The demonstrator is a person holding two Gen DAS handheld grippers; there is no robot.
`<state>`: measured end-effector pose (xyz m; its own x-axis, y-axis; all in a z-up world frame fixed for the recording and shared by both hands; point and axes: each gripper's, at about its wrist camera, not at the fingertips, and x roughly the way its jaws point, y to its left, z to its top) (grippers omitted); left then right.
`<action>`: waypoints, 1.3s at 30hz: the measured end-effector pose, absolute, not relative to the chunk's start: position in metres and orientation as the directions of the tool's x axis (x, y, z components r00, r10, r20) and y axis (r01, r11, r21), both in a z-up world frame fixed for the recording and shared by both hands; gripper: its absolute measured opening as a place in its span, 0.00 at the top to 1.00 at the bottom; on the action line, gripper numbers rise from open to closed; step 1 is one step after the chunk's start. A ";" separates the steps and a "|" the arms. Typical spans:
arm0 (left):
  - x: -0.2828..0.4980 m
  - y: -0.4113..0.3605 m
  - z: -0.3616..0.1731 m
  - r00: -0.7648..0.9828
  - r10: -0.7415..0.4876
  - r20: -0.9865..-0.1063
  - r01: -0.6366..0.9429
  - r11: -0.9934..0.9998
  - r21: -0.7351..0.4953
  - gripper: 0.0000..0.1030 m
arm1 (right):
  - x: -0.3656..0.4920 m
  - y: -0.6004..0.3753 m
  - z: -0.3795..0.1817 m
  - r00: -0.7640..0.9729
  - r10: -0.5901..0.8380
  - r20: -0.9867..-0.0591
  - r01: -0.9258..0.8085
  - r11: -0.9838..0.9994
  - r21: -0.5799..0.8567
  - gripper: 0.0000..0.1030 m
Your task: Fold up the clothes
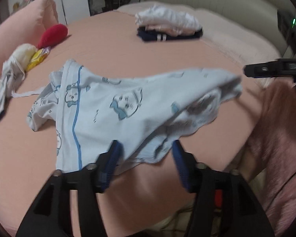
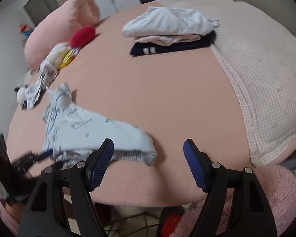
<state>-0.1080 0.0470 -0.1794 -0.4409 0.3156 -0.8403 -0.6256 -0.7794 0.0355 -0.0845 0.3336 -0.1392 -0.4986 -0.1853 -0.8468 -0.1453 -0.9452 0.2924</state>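
A pale blue cotton garment printed with small cartoon animals and edged with a blue stripe [image 1: 116,106] lies crumpled on the salmon-pink bedsheet [image 1: 128,45], close to the near edge of the bed. The left gripper [image 1: 146,148] points down at it, its black arms ending in ribbed blue pads; the jaws stand apart, and the near hem of the garment lies between them and over the left pad's tip (whether the cloth brushes a pad is hard to tell through the blur). The pads do not press on it.

The right gripper [image 2: 149,146] hangs over bare sheet just beside the garment's folded right end, jaws spread and nothing between them; its left fingertip overlaps the cloth's edge in the right wrist view.

At the far side of the bed sits a stack of folded clothes [image 2: 169,31]: white on top, pale pink in the middle, navy with two white stripes beneath. To the left lie a round red plush cushion [image 1: 53,34], a cream soft toy on a yellow packet [image 1: 24,54], and a crumpled white-and-grey garment [image 1: 7,85]. A pink checked blanket [image 2: 266,90] covers the right of the bed.
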 end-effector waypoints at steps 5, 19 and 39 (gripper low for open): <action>-0.111 0.057 -0.193 -0.494 0.231 -0.838 -0.585 -0.802 0.124 0.47 | -0.101 0.299 -0.170 -0.370 -0.120 -0.921 -0.066 -0.986 0.155 0.28; -0.123 0.000 -0.130 -0.570 0.451 -0.687 -0.453 -0.870 -0.195 0.95 | -0.117 0.302 -0.155 -0.530 0.054 -0.846 -0.144 -0.989 0.027 0.28; -0.102 0.075 -0.186 -0.505 0.175 -0.845 -0.581 -0.793 0.183 0.75 | -0.114 0.243 -0.194 -0.381 0.002 -0.924 0.120 -0.991 -0.052 0.27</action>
